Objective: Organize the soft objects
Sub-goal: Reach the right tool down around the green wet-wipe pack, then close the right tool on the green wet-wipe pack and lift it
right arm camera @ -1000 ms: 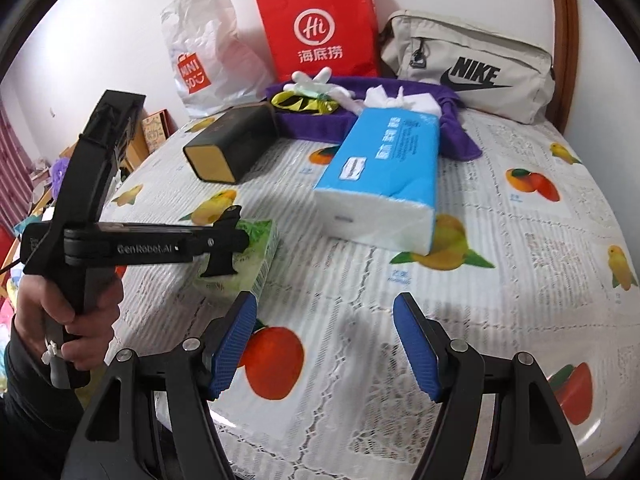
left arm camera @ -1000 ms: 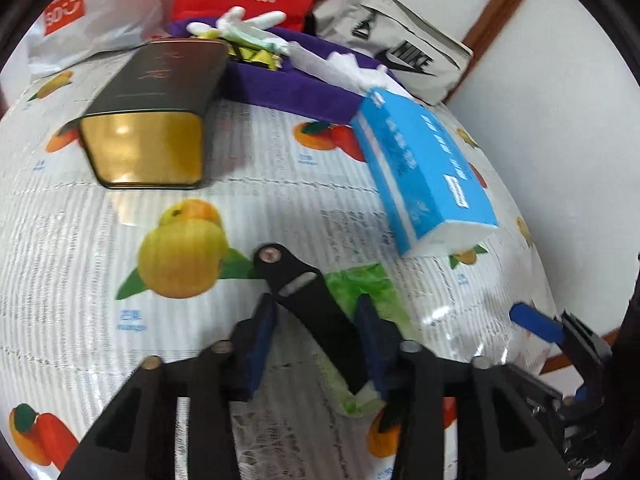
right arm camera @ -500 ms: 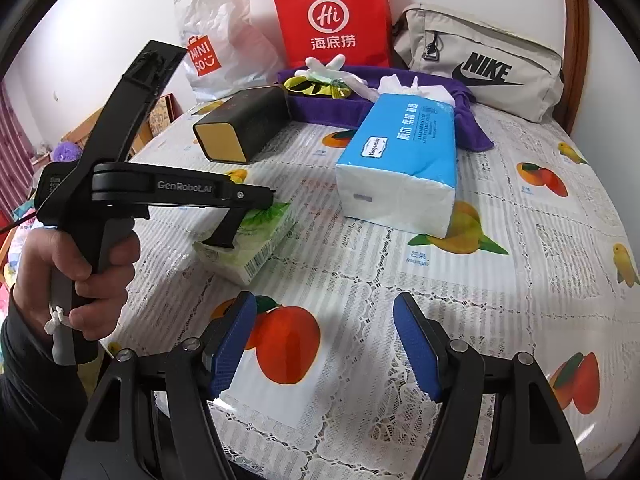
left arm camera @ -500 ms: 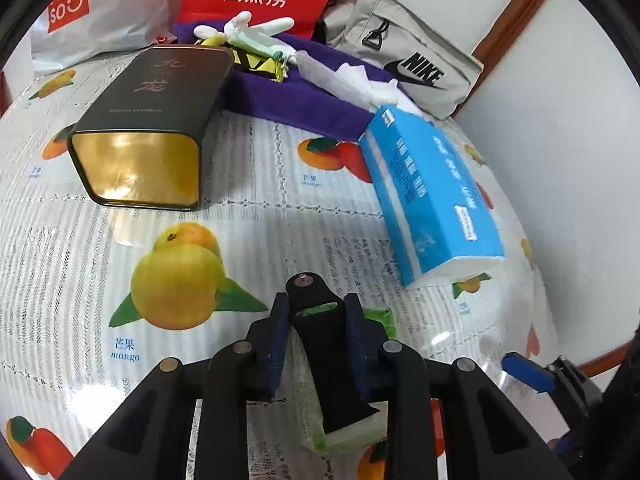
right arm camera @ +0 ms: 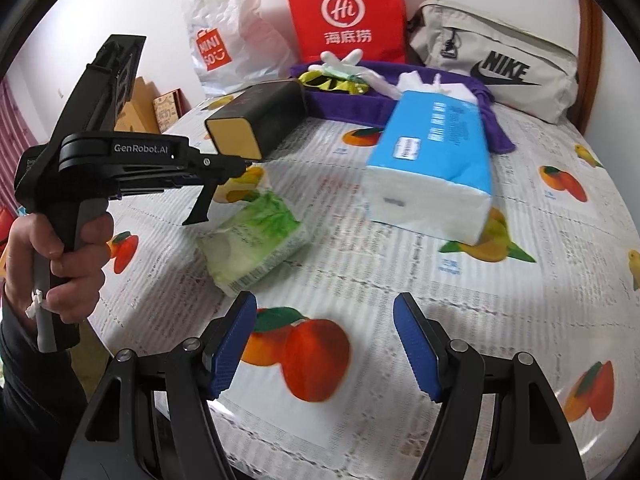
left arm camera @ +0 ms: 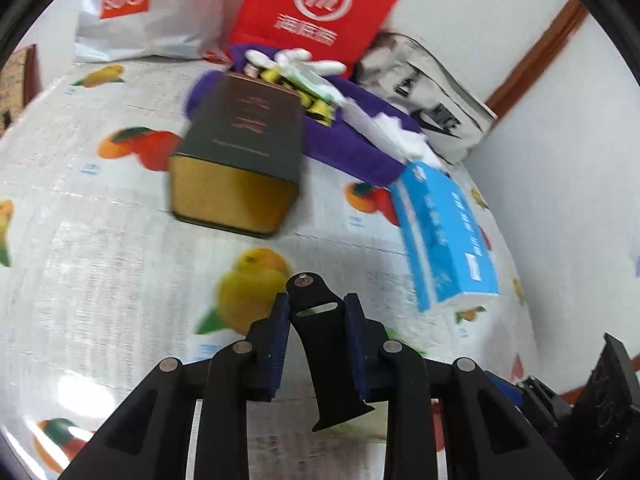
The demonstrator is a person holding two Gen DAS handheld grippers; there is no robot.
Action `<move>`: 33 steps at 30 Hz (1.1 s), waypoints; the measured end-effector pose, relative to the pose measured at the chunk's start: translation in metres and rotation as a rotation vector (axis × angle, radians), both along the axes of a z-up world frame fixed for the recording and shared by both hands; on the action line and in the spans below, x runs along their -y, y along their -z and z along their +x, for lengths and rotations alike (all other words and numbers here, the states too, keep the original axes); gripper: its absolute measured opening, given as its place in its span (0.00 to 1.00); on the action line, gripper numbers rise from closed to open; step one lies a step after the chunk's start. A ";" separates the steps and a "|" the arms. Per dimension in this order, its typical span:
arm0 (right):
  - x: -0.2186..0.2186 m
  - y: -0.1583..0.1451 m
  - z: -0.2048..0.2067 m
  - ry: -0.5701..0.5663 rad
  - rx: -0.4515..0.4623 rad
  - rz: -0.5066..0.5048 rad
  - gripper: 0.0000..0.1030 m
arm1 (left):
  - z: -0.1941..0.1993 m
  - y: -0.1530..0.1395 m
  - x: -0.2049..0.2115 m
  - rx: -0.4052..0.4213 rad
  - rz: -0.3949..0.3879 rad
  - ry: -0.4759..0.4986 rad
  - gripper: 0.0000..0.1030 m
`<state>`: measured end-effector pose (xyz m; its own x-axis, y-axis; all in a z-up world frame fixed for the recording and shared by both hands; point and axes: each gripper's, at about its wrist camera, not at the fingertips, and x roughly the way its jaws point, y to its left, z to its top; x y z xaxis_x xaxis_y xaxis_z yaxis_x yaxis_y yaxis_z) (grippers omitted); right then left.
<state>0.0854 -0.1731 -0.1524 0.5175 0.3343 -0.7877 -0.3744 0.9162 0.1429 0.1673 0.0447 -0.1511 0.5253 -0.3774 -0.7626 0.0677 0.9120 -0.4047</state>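
Left gripper (left arm camera: 316, 308): tongs have just been closing and now sit pressed together on a black tab (left arm camera: 332, 360), slotted and with a screw at the tip. It hangs from the tips, clear of the table (right arm camera: 520, 300). Can't tell what the tab is. Body reads "GenRobot.AI"; hand (right arm camera: 60, 256) wrapped round the grip.

Right gripper (right arm camera: 324, 312): blue pads well apart, nothing between them, over a printed orange at the near edge.

Readable text along the far edge:
- white plastic bag (right arm camera: 224, 40), orange "MINISO" patch
- red paper bag (right arm camera: 344, 12), "Hi" in a circle above 海底捞
- grey pouch (right arm camera: 496, 60), black "NIKE" and swoosh

Task items:
- green tissue pack (right arm camera: 256, 240): soft, leaf print, barcode on the near end, lying flat toward the near left edge, just below the tab, not touching it.
- blue tissue pack (right arm camera: 432, 176): bigger, white ends, small white label, print too blurred to read. Mid-table, far end against the purple cloth (right arm camera: 348, 100).

Dark tin (right arm camera: 260, 120) with a gold end lies left of the blue pack.
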 end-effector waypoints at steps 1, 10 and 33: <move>-0.004 -0.001 0.000 -0.008 0.002 0.004 0.68 | 0.000 0.000 -0.004 0.000 0.011 -0.007 0.25; -0.047 0.008 0.015 -0.051 -0.009 0.011 0.68 | -0.004 0.011 -0.039 -0.011 0.124 -0.071 0.25; -0.095 0.025 0.055 0.053 -0.044 -0.022 0.76 | -0.006 0.023 -0.055 -0.010 0.045 -0.057 0.26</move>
<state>0.1405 -0.0776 -0.1777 0.4984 0.2900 -0.8170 -0.3193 0.9376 0.1380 0.1612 0.0994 -0.1743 0.5371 -0.3120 -0.7837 0.0111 0.9316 -0.3633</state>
